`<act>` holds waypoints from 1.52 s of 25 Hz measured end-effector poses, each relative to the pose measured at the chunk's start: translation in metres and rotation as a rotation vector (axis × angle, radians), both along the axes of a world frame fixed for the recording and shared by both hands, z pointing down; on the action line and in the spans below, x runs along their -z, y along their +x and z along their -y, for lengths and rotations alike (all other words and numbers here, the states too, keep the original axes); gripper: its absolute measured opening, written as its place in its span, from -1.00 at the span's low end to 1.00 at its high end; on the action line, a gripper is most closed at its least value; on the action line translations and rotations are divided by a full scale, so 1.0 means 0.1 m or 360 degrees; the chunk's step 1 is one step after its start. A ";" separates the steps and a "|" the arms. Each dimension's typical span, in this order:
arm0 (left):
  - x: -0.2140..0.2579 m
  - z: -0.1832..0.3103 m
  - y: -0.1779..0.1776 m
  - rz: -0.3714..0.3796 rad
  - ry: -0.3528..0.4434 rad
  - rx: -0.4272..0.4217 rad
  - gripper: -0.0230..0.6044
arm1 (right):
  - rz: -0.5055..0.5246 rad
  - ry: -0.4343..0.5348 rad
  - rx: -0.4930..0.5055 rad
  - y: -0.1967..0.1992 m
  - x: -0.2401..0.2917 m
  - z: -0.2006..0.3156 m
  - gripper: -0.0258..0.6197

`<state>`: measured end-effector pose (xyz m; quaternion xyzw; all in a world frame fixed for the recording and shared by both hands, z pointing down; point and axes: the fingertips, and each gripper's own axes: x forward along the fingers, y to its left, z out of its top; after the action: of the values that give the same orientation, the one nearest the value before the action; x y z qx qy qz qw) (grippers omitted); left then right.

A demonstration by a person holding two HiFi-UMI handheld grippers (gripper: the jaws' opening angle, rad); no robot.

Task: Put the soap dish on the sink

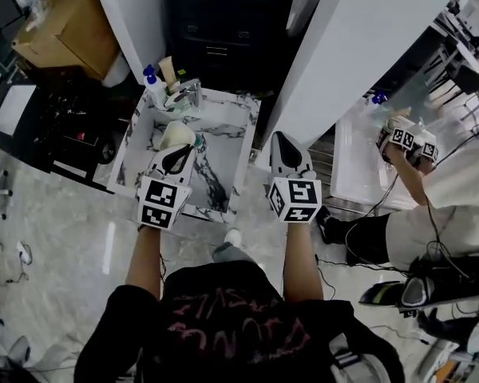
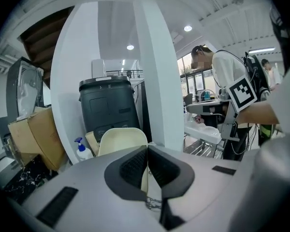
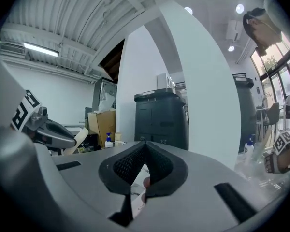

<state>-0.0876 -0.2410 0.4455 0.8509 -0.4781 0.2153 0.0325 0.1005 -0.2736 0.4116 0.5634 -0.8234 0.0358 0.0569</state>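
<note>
A cream soap dish [image 1: 178, 134] hangs over the left part of the marble sink [image 1: 222, 158], tilted up on edge. My left gripper [image 1: 178, 152] is shut on its near rim. The left gripper view has the dish [image 2: 122, 138] standing up behind the closed jaws of the left gripper [image 2: 147, 150], and a strip of it shows between the pads. To the right of the sink's rim my right gripper [image 1: 282, 144] is shut with nothing in it; its jaws meet at the tips in the right gripper view [image 3: 144, 151]. That view also catches the dish [image 3: 80, 137] at the left.
A faucet [image 1: 188, 94] and a blue-topped pump bottle [image 1: 152, 82] stand at the sink's back edge. Behind are a black bin [image 1: 215, 30], white pillars [image 1: 347, 62] and a cardboard box [image 1: 68, 26]. Another person [image 1: 439, 206] works with grippers at a second sink on the right.
</note>
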 end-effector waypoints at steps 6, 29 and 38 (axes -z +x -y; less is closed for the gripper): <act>-0.07 0.33 0.20 0.0057 -0.0060 -0.0028 -0.86 | -0.0001 -0.0038 0.0023 0.10 -0.07 0.36 -0.87; -0.38 1.12 0.42 0.0172 -0.0082 -0.0330 -0.86 | 0.0001 -0.0049 -0.0141 0.16 -0.21 0.91 -0.87; -0.76 1.42 0.62 0.0353 -0.0168 -0.0579 -0.86 | -0.0046 -0.0102 -0.0200 0.21 -0.33 1.08 -0.87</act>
<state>-0.0251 -0.3833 0.5218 0.8914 -0.3053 0.3345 -0.0152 0.1220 -0.3821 0.4450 0.6122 -0.7841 0.0575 0.0843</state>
